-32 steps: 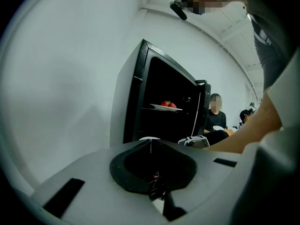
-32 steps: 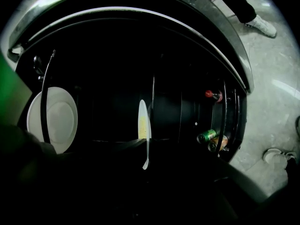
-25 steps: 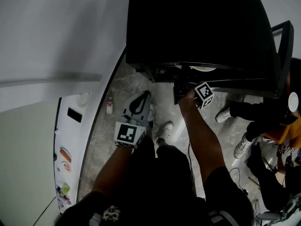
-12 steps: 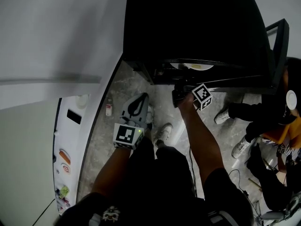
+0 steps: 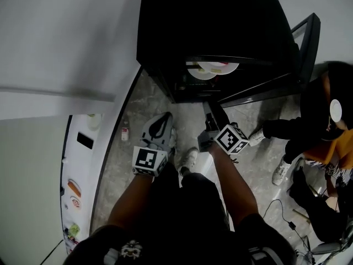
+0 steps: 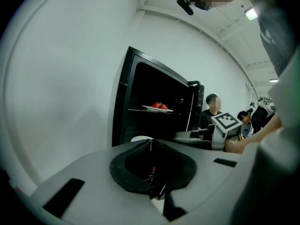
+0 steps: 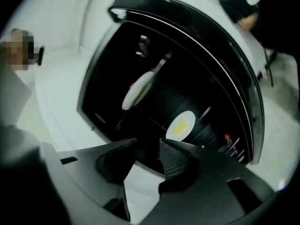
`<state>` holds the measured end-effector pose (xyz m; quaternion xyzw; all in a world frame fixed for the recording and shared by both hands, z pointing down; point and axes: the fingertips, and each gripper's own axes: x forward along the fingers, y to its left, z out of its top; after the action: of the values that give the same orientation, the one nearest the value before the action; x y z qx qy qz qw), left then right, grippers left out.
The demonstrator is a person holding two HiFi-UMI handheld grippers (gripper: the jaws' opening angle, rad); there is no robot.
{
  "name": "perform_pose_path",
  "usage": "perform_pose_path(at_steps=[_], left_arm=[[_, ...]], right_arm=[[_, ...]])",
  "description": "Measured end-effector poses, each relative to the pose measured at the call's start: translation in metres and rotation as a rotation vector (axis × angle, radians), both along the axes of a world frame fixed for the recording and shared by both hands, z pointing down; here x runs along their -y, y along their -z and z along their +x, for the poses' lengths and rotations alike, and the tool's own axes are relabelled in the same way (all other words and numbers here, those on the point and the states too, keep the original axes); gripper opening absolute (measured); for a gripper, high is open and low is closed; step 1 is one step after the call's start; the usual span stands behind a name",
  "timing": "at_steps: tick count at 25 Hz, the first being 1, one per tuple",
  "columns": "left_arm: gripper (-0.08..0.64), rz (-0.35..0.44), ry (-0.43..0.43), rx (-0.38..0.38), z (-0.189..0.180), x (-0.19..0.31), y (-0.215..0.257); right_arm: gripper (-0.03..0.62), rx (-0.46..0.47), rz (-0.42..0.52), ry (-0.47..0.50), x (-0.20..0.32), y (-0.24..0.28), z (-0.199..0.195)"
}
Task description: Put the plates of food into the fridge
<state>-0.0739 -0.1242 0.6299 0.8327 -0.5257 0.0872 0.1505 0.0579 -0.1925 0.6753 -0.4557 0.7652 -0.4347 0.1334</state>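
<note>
The right tool (image 7: 147, 143) has let go and backed out of the fridge (image 5: 209, 26). Its jaws are spread and empty. Two plates (image 5: 220, 67) now sit inside. The left tool (image 6: 151, 143) is pressed together and idle. Placement appears complete.

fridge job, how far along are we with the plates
Done: the fridge holds a plate of red food on a shelf and a plate of yellow food. In hand: nothing; the right gripper has its jaws apart and empty, the left gripper has them shut on nothing. Left: the door stands open, and no other plates are in view, so more may wait elsewhere.
</note>
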Motion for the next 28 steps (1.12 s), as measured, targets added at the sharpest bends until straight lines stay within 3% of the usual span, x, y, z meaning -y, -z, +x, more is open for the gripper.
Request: perform_pose_path(at_steps=[2,6,10,13,17,24,28], left_arm=[[0.023,0.006,-0.003,0.0,0.005,-0.009,0.005],[0.023,0.015,0.009,-0.038,0.011,-0.025,0.024],[0.023,0.088,0.026,-0.074,0.007,-0.032,0.066],[0.023,0.146,0.014,-0.086,0.013,-0.039,0.1],[0.023,0.215,-0.011,-0.092,0.028,-0.052,0.139],[0.023,0.335,-0.052,-0.085,0.047,-0.071,0.185],[0.023,0.364,-0.076,-0.078,0.058,-0.077,0.201]], right_arm=[[0.155,-0.092,0.085,0.042,-0.022,0.025,-0.001],[0.097,-0.388,0.305,0.112,-0.057,0.079,-0.004],[0.026,-0.618,0.514,0.061,-0.078,0.14,0.003],[0.025,-0.683,0.637,0.005,-0.095,0.182,0.008],[0.025,-0.757,0.733,-0.039,-0.117,0.217,0.014],[0.025,-0.772,0.786,-0.075,-0.155,0.253,0.025],[0.025,-0.773,0.827,-0.089,-0.168,0.265,0.024]])
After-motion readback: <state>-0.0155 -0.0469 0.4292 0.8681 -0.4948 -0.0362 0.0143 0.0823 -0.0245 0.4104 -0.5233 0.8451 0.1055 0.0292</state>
